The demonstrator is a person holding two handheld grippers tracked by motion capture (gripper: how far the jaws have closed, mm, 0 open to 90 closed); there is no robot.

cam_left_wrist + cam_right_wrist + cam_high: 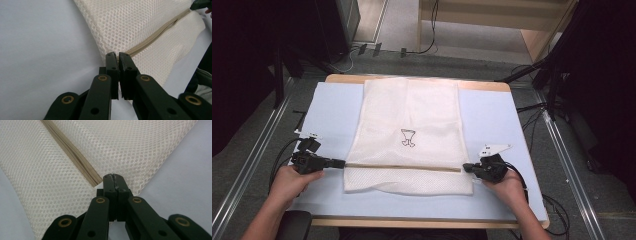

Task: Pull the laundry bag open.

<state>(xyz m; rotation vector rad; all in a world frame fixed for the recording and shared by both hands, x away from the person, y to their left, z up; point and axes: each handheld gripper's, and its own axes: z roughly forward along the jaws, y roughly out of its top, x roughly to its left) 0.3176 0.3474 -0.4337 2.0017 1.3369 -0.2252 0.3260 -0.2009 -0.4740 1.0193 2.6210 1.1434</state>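
A white mesh bag (409,115) lies flat on the light blue mat (337,110), with a small black drawing (408,138) on its middle. A beige zipper (402,167) runs straight across it near the front. My left gripper (343,163) pinches the bag's left edge at the zipper's end. In the left gripper view the jaws (117,53) stand almost together on the mesh (130,22), beside the zipper (150,40). My right gripper (465,167) is shut on the bag's right edge. Its tips (114,175) meet just past the zipper's end (72,153) on the mesh (140,147).
The mat covers a wooden table (422,222) whose front edge is just behind my forearms. Bare mat lies to both sides of the bag. Cables (532,120) and dark stands (557,75) are on the floor around the table.
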